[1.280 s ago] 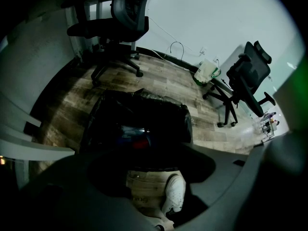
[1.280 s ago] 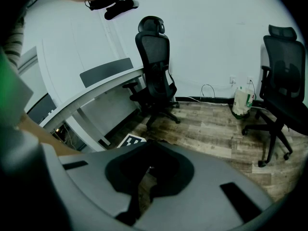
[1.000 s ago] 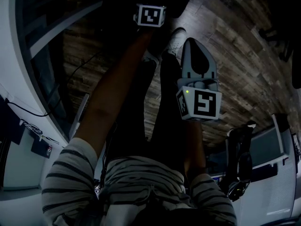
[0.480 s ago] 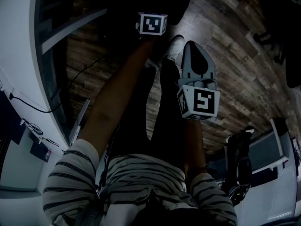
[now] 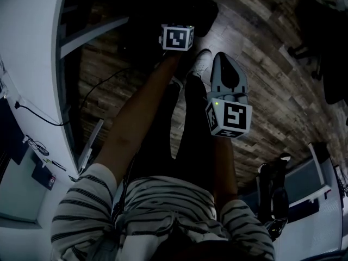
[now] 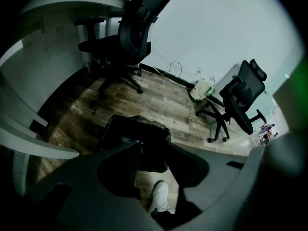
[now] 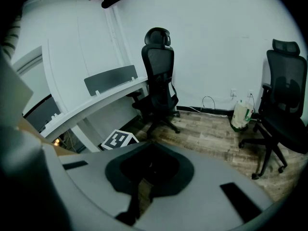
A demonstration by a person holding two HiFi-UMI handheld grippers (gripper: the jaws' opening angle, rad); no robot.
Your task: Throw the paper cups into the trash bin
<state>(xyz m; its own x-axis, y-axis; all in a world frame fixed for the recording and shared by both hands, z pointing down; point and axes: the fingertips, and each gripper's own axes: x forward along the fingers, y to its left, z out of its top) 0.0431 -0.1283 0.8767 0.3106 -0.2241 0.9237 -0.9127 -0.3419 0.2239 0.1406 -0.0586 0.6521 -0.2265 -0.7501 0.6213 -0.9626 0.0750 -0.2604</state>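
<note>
A black trash bin (image 6: 137, 136) lined with a dark bag stands on the wood floor, straight below my left gripper (image 6: 153, 153). Its jaws are closing with a gap still between them; through the gap I see only the bin, the floor and a white shoe (image 6: 159, 196). No paper cup shows in any view. In the head view the left gripper (image 5: 176, 37) shows only its marker cube, held out at arm's length. My right gripper (image 5: 228, 75) hangs beside it, nearer my body, its jaws together with nothing in them. In its own view the right gripper (image 7: 149, 148) is equally bare.
A curved white desk (image 5: 38, 91) runs along my left, with cables under it. Black office chairs stand around: one by the desk (image 7: 161, 76), another at the right (image 6: 240, 100). A green-and-white bag (image 6: 202, 89) leans on the far wall.
Both grippers keep nearly the same places over the floor. The head view has swung a little, bringing more of the white desk in at the left.
</note>
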